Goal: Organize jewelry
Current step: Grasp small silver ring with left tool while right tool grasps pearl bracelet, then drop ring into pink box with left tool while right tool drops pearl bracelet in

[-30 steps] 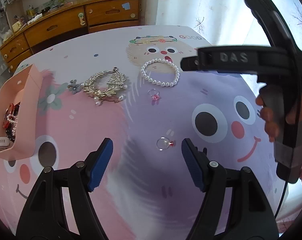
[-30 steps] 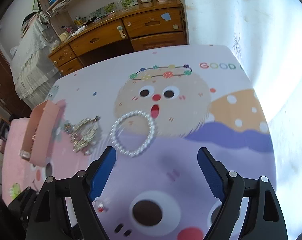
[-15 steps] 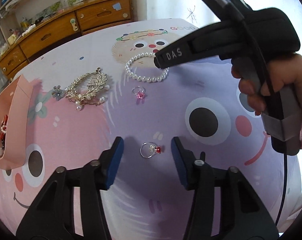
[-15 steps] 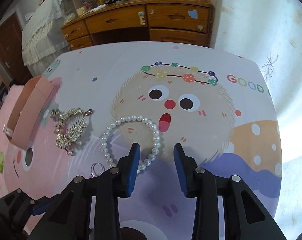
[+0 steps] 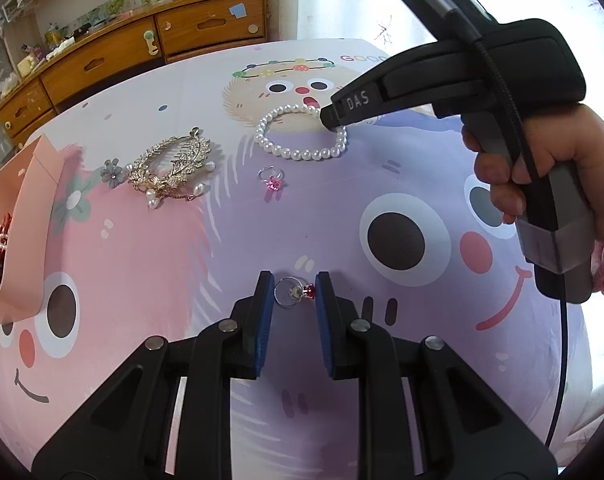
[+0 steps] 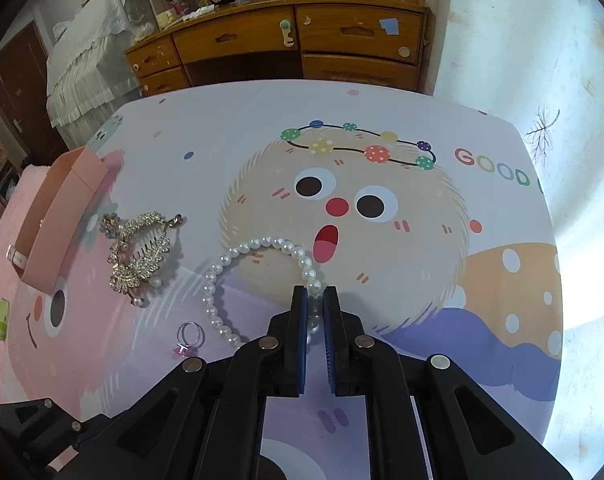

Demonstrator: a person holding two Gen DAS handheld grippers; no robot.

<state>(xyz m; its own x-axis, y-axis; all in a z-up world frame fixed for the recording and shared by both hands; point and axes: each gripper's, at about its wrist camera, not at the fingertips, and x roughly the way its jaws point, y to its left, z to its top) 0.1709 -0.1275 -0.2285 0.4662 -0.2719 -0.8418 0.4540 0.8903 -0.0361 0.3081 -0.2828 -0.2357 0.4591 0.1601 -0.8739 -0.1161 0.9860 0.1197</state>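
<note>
My left gripper point(image 5: 291, 286) has its blue pads closed around a silver ring with a red stone point(image 5: 294, 292) on the table cloth. My right gripper point(image 6: 314, 300) is shut on the near side of a white pearl bracelet point(image 6: 237, 252); it also shows in the left wrist view point(image 5: 302, 154), with the right gripper's tip point(image 5: 334, 116) on its right side. A ring with a pink stone point(image 5: 273, 180) point(image 6: 187, 340) lies between them. A gold leaf hair comb with pearls point(image 5: 173, 166) point(image 6: 139, 256) lies to the left. A pink box point(image 5: 25, 224) point(image 6: 57, 216) holds some jewelry.
A small grey flower piece point(image 5: 113, 172) lies left of the comb. A wooden dresser point(image 6: 285, 52) stands beyond the table's far edge. A bed point(image 6: 85, 68) is at the back left. The table's right edge point(image 6: 554, 280) runs near a pale wall.
Both grippers have closed: the left around the red-stone ring, the right onto the pearl bracelet. The right gripper moved forward and down to the bracelet.
</note>
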